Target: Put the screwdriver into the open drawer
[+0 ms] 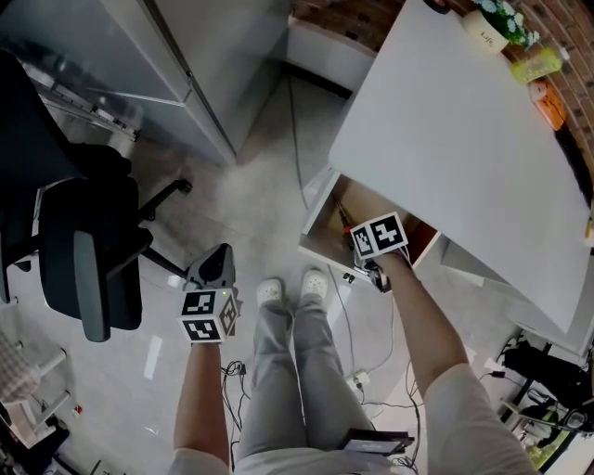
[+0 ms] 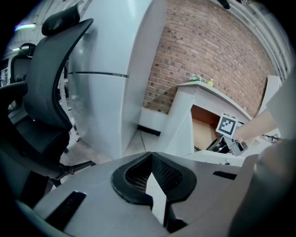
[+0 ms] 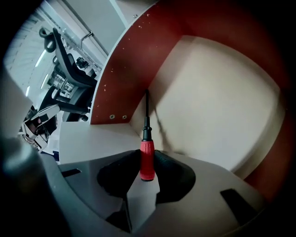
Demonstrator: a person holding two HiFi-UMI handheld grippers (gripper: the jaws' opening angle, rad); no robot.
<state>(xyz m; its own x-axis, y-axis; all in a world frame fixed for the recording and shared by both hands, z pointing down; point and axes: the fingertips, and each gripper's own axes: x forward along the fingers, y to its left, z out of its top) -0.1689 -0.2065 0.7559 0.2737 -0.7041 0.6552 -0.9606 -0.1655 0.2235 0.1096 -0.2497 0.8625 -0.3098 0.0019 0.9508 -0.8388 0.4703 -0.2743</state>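
Observation:
A screwdriver [image 3: 147,159] with a red handle and a black shaft is pinched at the handle between the jaws of my right gripper [image 3: 147,172]. Its shaft points into the open drawer [image 3: 217,102], towards the corner of the pale floor and the reddish-brown wall. In the head view the right gripper [image 1: 371,249] reaches into the drawer [image 1: 316,237] under the white table [image 1: 445,121]. My left gripper [image 1: 213,271] hangs over the floor to the left of the person's legs, jaws together and nothing in them. The left gripper [image 2: 150,178] faces the drawer [image 2: 203,132] from a distance.
A black office chair [image 1: 83,250] stands at the left, close to the left gripper. A grey cabinet [image 1: 186,65] fills the far left. Cables [image 1: 362,371] lie on the floor below the drawer. A small plant [image 1: 501,19] and other small items sit on the table's far edge.

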